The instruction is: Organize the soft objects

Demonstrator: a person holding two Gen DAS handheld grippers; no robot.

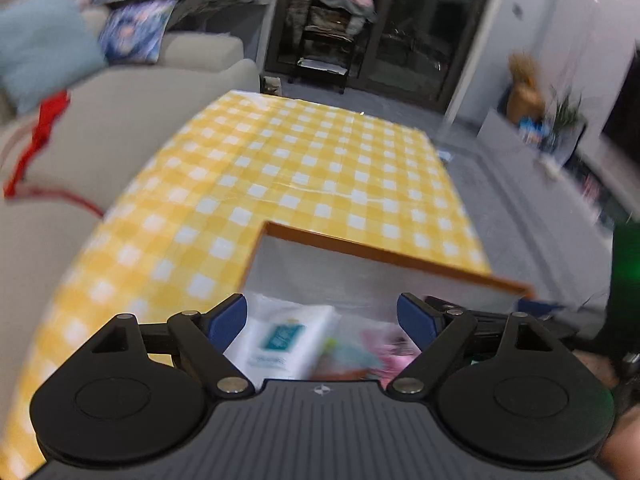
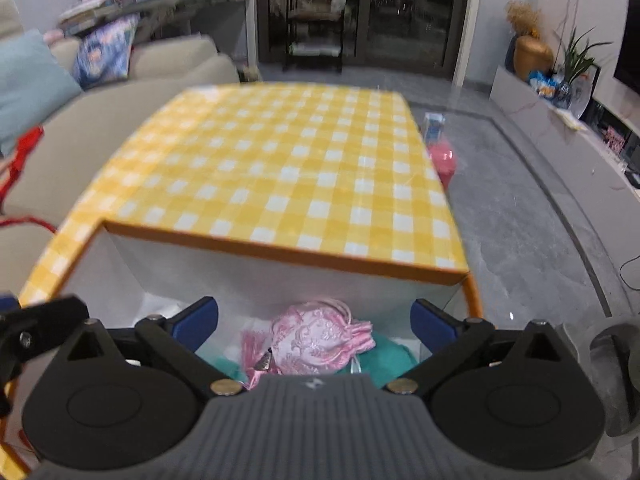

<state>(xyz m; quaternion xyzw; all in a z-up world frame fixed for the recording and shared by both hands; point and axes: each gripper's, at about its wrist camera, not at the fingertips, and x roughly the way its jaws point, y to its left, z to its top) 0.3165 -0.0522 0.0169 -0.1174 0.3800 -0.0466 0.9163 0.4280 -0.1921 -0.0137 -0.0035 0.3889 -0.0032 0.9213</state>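
Note:
An orange-rimmed box with white inner walls stands on the near end of a table with a yellow checked cloth. Inside lie a white packet with a teal label and blurred pink and teal soft items. My left gripper is open and empty above the box. In the right wrist view the box holds a pink patterned pouch on teal cloth. My right gripper is open and empty above the pouch.
A beige sofa with a light blue cushion and a patterned cushion runs along the table's left side; red straps lie on it. A pink object sits on the grey floor by the table's right edge. A low white cabinet stands at right.

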